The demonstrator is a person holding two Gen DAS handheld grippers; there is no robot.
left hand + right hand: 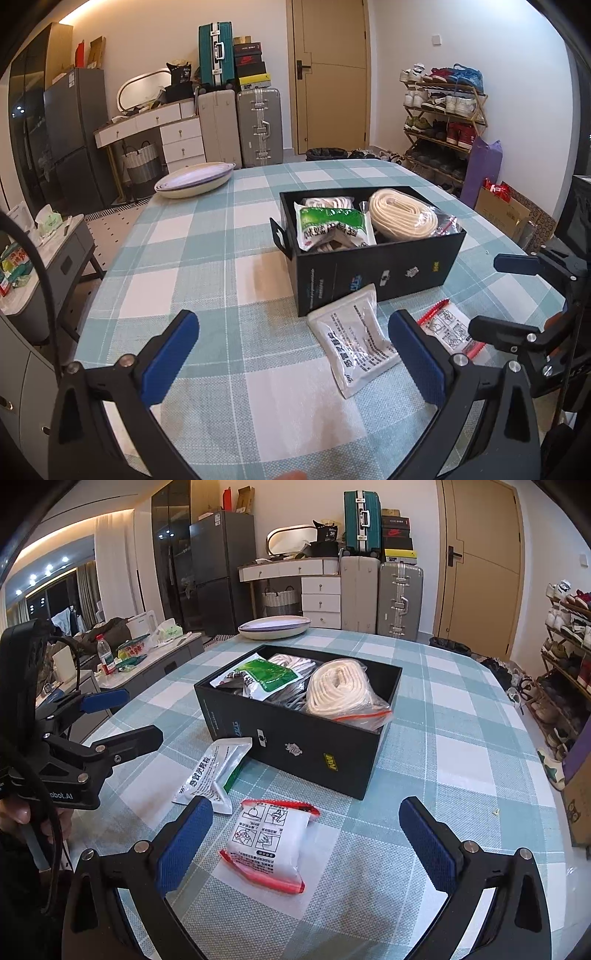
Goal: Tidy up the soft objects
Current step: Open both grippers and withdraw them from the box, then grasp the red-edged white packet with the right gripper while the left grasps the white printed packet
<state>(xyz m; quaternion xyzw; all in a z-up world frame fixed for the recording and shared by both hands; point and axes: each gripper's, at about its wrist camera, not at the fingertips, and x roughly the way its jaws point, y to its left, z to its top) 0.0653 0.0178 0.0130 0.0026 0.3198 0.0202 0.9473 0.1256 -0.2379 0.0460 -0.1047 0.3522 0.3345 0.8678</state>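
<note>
Red pack point(266, 845) lies flat on cloth point(461, 738), just before box point(295, 746), between right gripper point(306, 843) fingers. Jaws wide, hold nothing. Best: go low, pinch middle softly, lift, drop in box. White pack point(352, 341) beside. Left gripper point(291, 356) low, level, wide too, empty.

Black box point(295, 734) open-topped, reachable from above, already crowded with packets. White packet point(216, 771) leans against its near wall; red-edged packet point(267, 843) just beside. Checked tablecloth point(192, 258) left of box bare.
</note>
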